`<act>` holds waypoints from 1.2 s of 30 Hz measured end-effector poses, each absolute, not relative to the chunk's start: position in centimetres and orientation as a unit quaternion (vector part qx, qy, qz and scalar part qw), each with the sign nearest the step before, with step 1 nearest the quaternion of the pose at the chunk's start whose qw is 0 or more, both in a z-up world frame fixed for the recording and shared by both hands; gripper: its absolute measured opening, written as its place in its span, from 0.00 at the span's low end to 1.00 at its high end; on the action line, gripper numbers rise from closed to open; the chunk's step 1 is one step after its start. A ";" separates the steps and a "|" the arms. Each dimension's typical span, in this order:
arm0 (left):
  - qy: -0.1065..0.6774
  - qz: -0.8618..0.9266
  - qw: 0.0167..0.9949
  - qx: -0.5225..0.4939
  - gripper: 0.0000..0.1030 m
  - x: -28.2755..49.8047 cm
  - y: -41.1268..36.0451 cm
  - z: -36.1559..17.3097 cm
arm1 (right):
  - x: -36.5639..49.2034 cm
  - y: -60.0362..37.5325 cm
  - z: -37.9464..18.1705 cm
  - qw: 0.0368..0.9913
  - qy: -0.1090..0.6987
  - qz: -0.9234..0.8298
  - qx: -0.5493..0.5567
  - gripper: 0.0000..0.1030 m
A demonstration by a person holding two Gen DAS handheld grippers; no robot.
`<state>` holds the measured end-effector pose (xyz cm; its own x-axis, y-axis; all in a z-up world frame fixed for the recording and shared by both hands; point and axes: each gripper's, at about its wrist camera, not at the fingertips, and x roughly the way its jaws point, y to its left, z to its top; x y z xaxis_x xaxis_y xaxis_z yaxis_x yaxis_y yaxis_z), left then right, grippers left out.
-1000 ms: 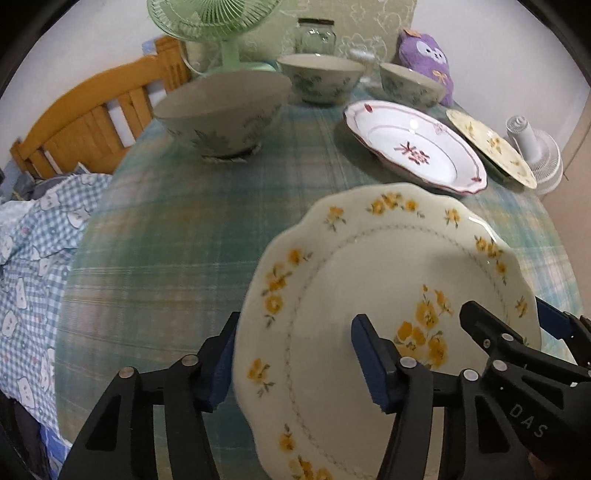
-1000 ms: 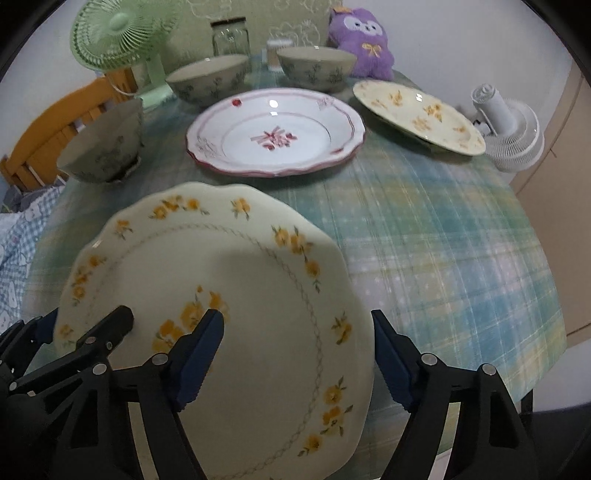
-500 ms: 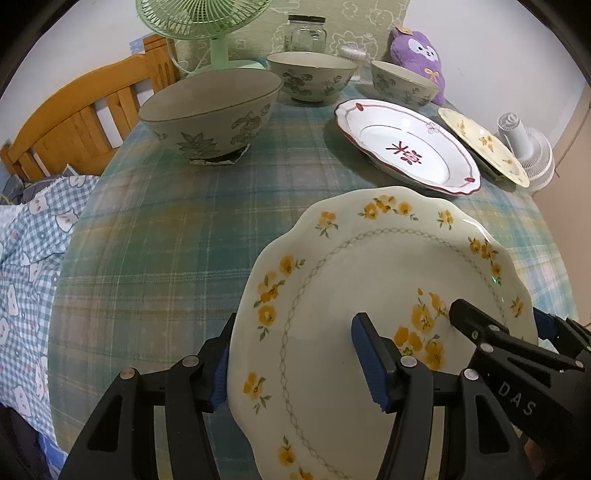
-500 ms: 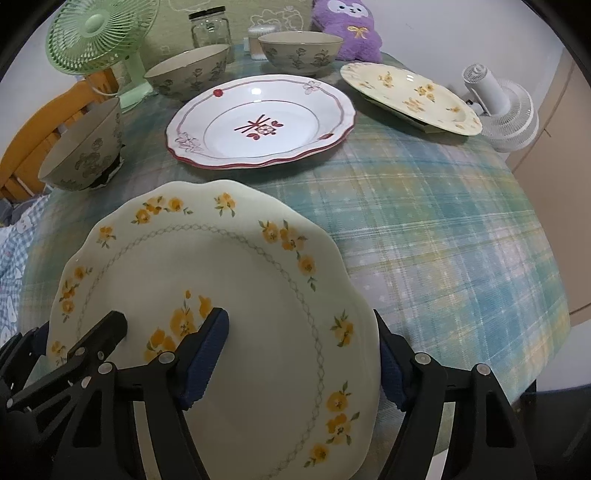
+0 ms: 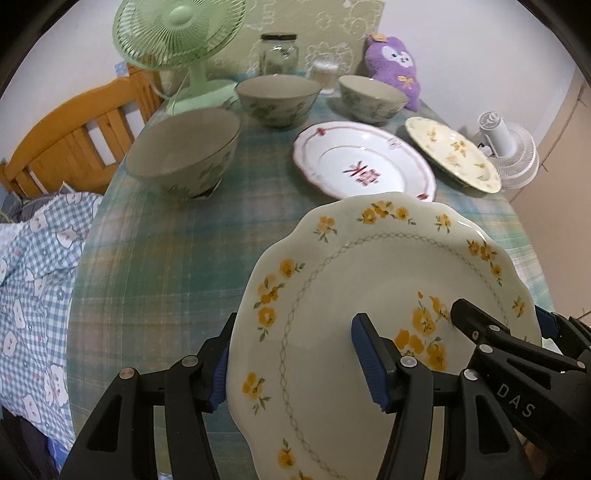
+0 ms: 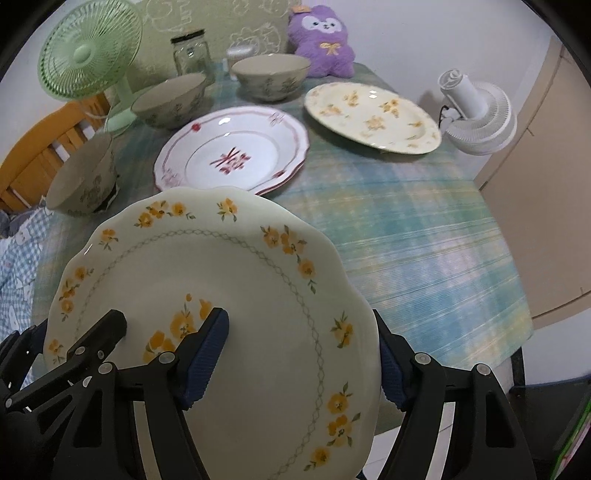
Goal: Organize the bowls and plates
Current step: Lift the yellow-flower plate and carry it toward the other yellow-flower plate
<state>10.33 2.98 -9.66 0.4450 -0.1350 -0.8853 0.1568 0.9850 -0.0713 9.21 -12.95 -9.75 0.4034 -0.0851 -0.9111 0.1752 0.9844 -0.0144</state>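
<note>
Both grippers hold one cream plate with yellow flowers (image 5: 384, 295) above the near end of the table; it also shows in the right wrist view (image 6: 221, 295). My left gripper (image 5: 295, 358) is shut on its left rim, one finger above and one below. My right gripper (image 6: 303, 354) is shut on its right rim the same way. Behind it lie a white plate with red trim (image 5: 362, 166) (image 6: 236, 155) and a second yellow-flowered plate (image 5: 454, 155) (image 6: 373, 114). Three floral bowls stand at the back left, the largest (image 5: 184, 155) nearest.
The table has a green plaid cloth (image 6: 406, 221). A green fan (image 5: 177, 33), a glass jar (image 5: 279, 51) and a purple plush toy (image 6: 321, 40) stand at the far end. A white fan (image 6: 476, 114) sits at the right edge. A wooden chair (image 5: 74, 136) stands left.
The held plate has been lifted and carried forward, toward the red-trimmed plate. Both grippers kept their hold on it.
</note>
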 end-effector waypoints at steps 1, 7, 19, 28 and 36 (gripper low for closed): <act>0.518 -0.086 0.851 0.012 0.59 10.4 2.5 -9.4 | 9.2 -13.4 -9.5 0.838 0.539 -0.078 0.043 0.74; 0.507 -0.076 0.858 0.017 0.59 10.5 -1.4 -8.5 | 9.6 -17.5 -8.4 0.849 0.523 -0.068 0.047 0.74; 0.506 -0.043 0.861 0.001 0.59 11.2 -11.7 -9.2 | 11.6 -27.9 -9.4 0.851 0.523 -0.038 0.034 0.74; 0.532 -0.036 0.846 0.003 0.59 12.9 -17.1 -12.5 | 13.3 -33.2 -13.3 0.835 0.547 -0.034 0.041 0.74; 0.548 -0.013 0.836 0.009 0.59 13.9 -18.8 -13.8 | 14.8 -34.4 -15.6 0.820 0.570 -0.019 0.045 0.74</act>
<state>13.87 -18.79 -13.85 0.3994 -0.0113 -0.9167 0.0314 0.9995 0.0014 14.80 -34.40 -15.60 0.3488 0.0203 -0.9370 0.0812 0.9954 0.0518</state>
